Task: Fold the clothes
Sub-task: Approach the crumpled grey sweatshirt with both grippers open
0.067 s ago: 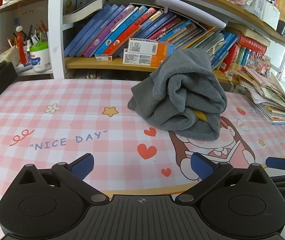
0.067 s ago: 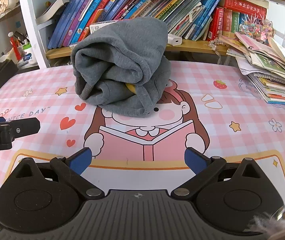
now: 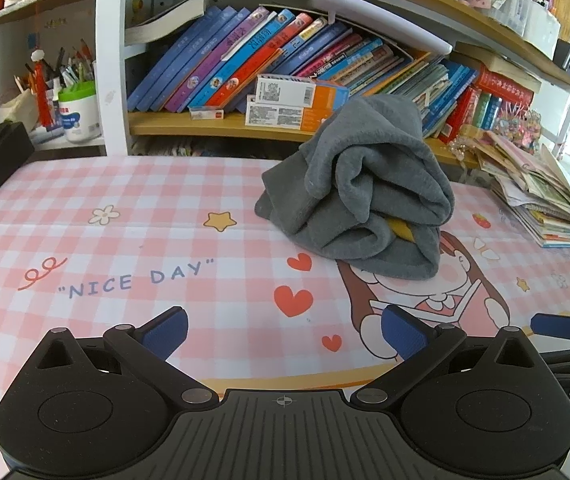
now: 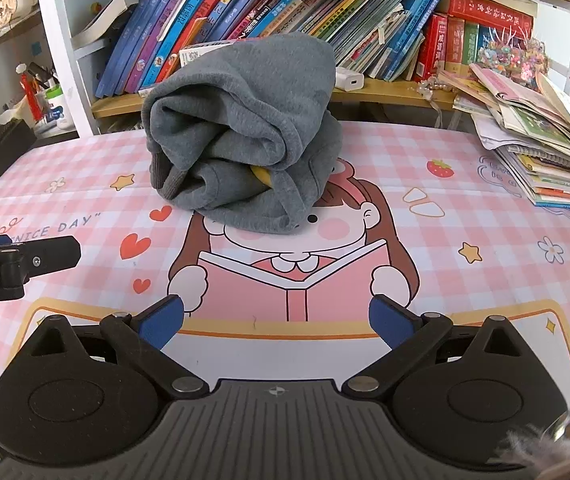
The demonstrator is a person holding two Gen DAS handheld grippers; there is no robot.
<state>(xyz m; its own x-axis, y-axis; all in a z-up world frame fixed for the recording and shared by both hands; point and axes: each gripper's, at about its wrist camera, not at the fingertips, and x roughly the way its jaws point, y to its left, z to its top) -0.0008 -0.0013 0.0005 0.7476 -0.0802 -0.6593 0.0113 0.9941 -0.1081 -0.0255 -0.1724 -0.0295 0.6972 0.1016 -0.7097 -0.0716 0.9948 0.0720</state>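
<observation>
Pink checked tablecloth (image 3: 125, 184) below crowded bookshelves (image 3: 285, 128).

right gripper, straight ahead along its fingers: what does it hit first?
Probably the pink checked cartoon-print tablecloth: the open right gripper tilts down at the printed reading girl, empty. The crumpled grey fleece garment lies further on, slightly left of centre; a shallower path would meet it. Depth is unclear.

yellow patch (image 4: 261, 175) mostly hidden in sweatshirt (image 4: 245, 128) folds
</observation>
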